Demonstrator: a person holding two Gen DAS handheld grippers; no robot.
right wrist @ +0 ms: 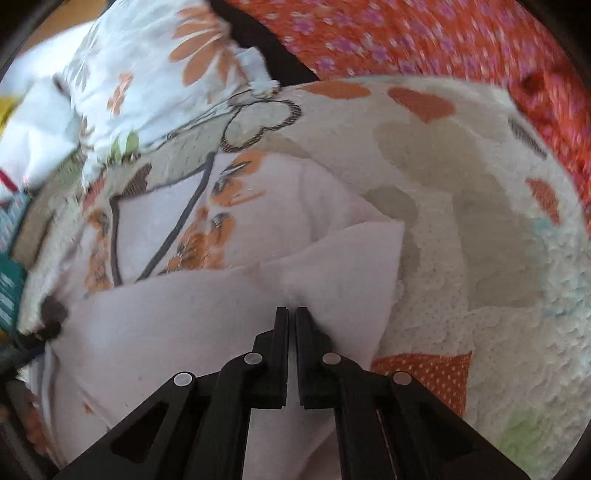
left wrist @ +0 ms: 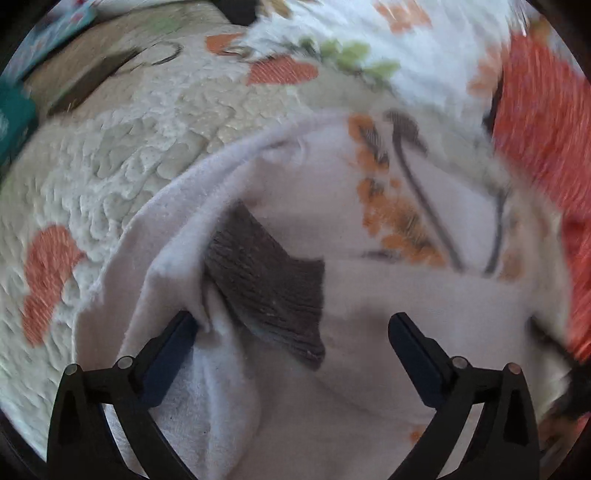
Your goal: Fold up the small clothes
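Home bedroom: quilted floral bedspread (right wrist: 461,206), floral pillow (right wrist: 147,74), orange fabric (right wrist: 424,33).

I get soft, even daylight in both views, with no glare and only faint shadows. Motion blur smears the outer areas, and fisheye bending curves the dark-vignetted edges.

One small white garment (left wrist: 369,295) with an orange and grey print lies on one quilted bedspread (left wrist: 129,155). One brown ribbed band (left wrist: 266,280) shows on the garment. Two grippers are in view, one left gripper (left wrist: 291,325) and one right gripper (right wrist: 291,314), each with two black fingers (left wrist: 173,343). One floral pillow (right wrist: 147,74) sits at the far side, and one red flowered cloth (right wrist: 406,40) lies beyond the bedspread.
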